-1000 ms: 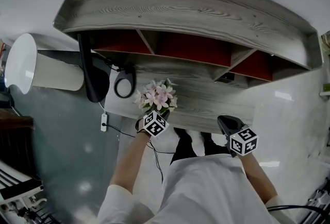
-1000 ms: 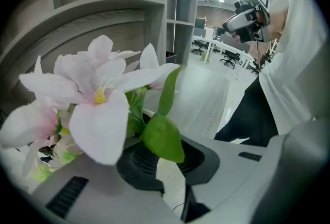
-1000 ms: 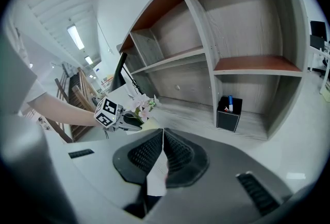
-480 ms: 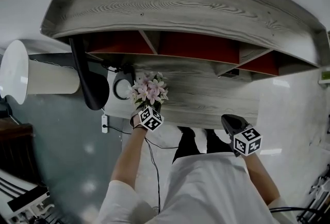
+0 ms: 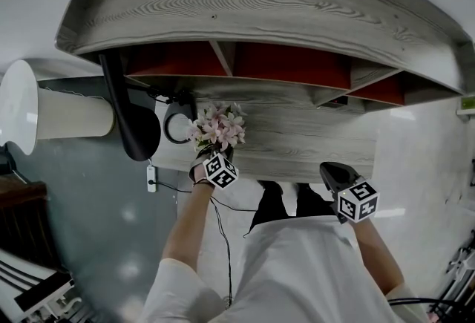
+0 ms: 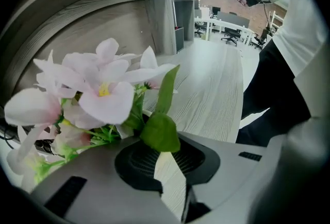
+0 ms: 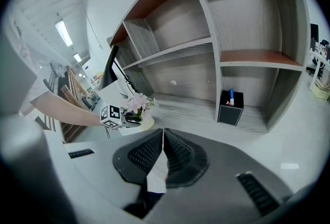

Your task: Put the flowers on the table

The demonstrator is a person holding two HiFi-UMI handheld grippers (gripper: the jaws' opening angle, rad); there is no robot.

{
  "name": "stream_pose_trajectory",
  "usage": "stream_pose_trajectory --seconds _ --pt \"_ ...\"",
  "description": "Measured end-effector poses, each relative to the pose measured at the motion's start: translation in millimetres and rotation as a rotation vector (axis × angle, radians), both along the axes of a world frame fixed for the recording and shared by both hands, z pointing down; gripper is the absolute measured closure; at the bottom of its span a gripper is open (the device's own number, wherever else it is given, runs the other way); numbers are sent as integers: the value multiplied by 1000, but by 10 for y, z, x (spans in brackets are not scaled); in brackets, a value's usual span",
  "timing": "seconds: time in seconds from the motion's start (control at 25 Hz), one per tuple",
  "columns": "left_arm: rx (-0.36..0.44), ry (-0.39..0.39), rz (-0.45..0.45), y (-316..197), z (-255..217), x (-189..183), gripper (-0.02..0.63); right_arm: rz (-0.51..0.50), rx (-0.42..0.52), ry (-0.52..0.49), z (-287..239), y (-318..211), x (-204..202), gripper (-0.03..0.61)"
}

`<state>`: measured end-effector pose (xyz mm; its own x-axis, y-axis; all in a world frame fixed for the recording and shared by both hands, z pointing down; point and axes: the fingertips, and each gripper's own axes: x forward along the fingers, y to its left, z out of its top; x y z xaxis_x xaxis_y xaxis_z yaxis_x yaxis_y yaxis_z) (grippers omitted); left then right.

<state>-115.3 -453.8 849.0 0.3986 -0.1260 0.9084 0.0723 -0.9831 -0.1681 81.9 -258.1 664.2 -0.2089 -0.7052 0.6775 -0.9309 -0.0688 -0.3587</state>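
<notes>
A bunch of pale pink flowers (image 5: 217, 128) with green leaves stands over the left part of the grey wood table (image 5: 312, 139). My left gripper (image 5: 215, 153) holds it at the stem base, shut on it, with the jaws just starting to open. In the left gripper view the blooms (image 6: 98, 89) fill the left side and a leaf covers the tips of the left gripper (image 6: 162, 138). The right gripper view shows the flowers (image 7: 135, 102) from afar, over a pale round disc. My right gripper (image 5: 330, 171) hovers at the table's front edge, shut and empty, as its own view of the right gripper (image 7: 163, 135) also shows.
A shelf unit (image 5: 260, 10) with red-backed compartments rises behind the table. A black box with pens (image 7: 230, 107) sits in a lower compartment. A white lamp shade (image 5: 44, 102), a black stand (image 5: 130, 113) and a round black object (image 5: 178, 125) crowd the table's left end.
My left gripper has carried the flowers a little forward and left over the table. My right gripper has hardly moved.
</notes>
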Motion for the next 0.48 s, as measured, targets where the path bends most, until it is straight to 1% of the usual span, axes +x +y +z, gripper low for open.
stream_pose_trajectory --seconds 0.2,0.36,0.48 --pt "6 5 7 30 6 -9 546 11 6 7 -28 -10 -6 558" --pt "-4 22 -7 56 -21 -39 506 11 20 13 -80 -48 -28 558" --pt "-7 46 -28 52 -91 -34 505 10 27 21 -97 -59 -35 558"
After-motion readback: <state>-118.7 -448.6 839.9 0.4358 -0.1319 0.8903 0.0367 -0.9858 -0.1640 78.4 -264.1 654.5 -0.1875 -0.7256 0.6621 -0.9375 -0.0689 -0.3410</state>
